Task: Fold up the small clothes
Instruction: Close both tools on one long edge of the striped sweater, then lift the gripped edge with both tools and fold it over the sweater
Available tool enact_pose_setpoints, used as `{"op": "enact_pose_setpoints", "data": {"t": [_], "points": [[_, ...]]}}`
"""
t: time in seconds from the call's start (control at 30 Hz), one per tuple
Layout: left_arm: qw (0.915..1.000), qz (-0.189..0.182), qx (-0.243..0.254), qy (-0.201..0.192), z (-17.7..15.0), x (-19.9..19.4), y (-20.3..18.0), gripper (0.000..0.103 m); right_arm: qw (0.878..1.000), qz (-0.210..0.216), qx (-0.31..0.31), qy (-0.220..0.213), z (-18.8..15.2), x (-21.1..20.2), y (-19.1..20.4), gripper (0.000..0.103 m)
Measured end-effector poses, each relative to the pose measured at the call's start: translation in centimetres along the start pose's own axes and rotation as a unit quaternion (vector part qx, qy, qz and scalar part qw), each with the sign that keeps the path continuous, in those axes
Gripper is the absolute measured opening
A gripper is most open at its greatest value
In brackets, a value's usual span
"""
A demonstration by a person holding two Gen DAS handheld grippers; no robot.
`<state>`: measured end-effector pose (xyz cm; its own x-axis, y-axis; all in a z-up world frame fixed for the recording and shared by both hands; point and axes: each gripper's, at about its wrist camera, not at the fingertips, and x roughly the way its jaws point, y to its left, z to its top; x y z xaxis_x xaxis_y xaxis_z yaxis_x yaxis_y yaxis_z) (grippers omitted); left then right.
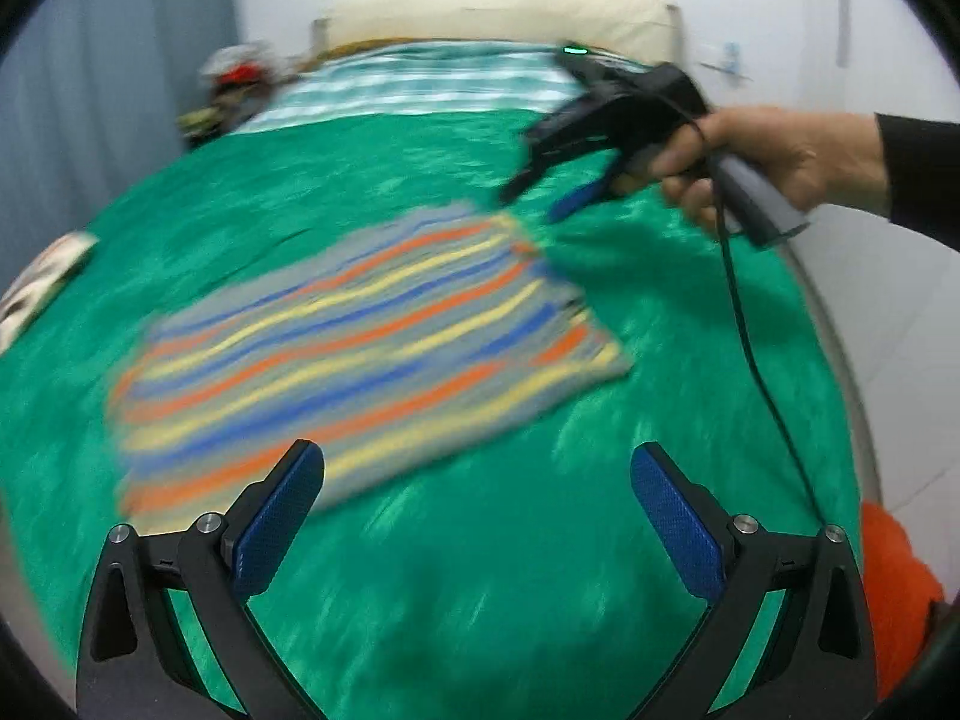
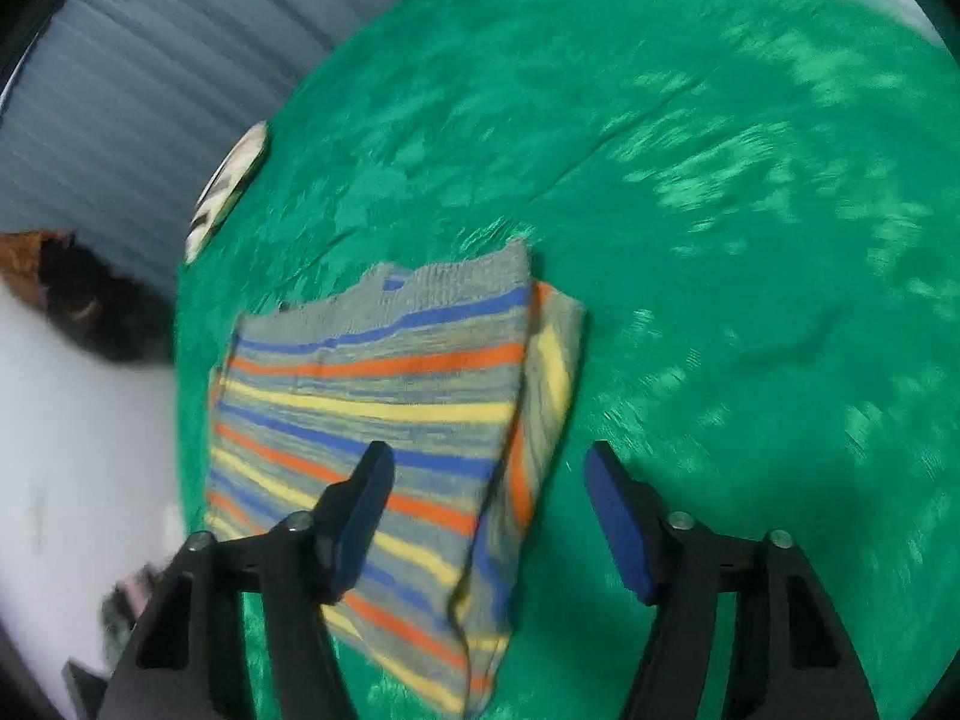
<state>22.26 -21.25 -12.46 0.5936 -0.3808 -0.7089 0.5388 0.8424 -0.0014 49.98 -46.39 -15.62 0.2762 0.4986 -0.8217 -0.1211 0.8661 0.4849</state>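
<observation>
A striped garment [image 1: 360,348] in grey, orange, yellow and blue lies folded on the green bedspread [image 1: 480,570]. My left gripper [image 1: 477,474] is open and empty, above the bedspread just near the garment's near edge. My right gripper [image 1: 537,198], held in a hand, is open above the garment's far right corner. In the right wrist view the garment [image 2: 384,414] lies flat with one side folded over, and my right gripper [image 2: 489,480] hangs open and empty over its right edge.
A pale patterned item [image 1: 42,282] lies at the bed's left edge, also in the right wrist view [image 2: 228,192]. A pile of clothes [image 1: 234,90] sits at the far left by the headboard. An orange cloth [image 1: 894,588] is at the right. A grey curtain [image 2: 120,90] hangs left.
</observation>
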Motion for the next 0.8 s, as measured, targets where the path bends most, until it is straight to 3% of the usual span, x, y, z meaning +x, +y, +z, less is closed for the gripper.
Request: {"op": "enact_pose_setpoints", "data": {"t": [0.07, 0.13, 0.27, 0.33, 0.37, 0.4, 0.43, 0.5, 0.63, 0.8], "points": [[0.9990, -0.037, 0.026, 0.006, 1.6, 3.0, -1.6, 0.101, 0.999, 0.009, -0.031, 0.024, 1.0, 0.9, -0.4, 0.066], [0.9965, -0.051, 0.066, 0.008, 2.5, 5.7, -4.0, 0.101, 0.998, 0.010, -0.044, 0.042, 1.2, 1.7, -0.9, 0.066], [0.9914, -0.021, 0.120, 0.048, 3.2, 11.2, -7.1, 0.073, 0.997, 0.029, -0.036, 0.054, 2.4, 4.1, -2.3, 0.066], [0.9927, -0.026, 0.098, 0.064, 3.4, 13.0, -6.8, 0.062, 0.997, 0.040, -0.037, 0.050, 3.3, 5.1, -2.2, 0.066], [0.9946, -0.039, 0.073, 0.063, 3.5, 13.2, -6.3, 0.050, 0.997, 0.046, -0.037, 0.048, 3.9, 5.6, -2.2, 0.066], [0.9965, -0.038, 0.041, 0.061, 3.7, 13.3, -5.6, 0.016, 0.997, 0.050, -0.037, 0.045, 4.3, 5.9, -2.0, 0.062], [0.9974, -0.029, 0.029, 0.060, 3.7, 13.3, -5.3, 0.011, 0.997, 0.053, -0.037, 0.041, 4.6, 6.2, -1.8, 0.044], [0.9978, -0.040, 0.003, 0.053, 3.9, 12.9, -4.6, 0.010, 0.997, 0.051, -0.040, 0.040, 5.4, 6.8, -1.2, 0.014], [0.9978, -0.042, -0.052, 0.003, 4.1, 8.1, -1.9, 0.009, 0.998, 0.037, -0.057, 0.016, 5.9, 5.3, 1.2, 0.013], [0.9859, -0.018, -0.160, -0.048, 2.5, 0.4, 5.7, 0.009, 0.992, 0.065, -0.104, -0.013, 6.1, 3.3, 9.6, 0.013]]}}
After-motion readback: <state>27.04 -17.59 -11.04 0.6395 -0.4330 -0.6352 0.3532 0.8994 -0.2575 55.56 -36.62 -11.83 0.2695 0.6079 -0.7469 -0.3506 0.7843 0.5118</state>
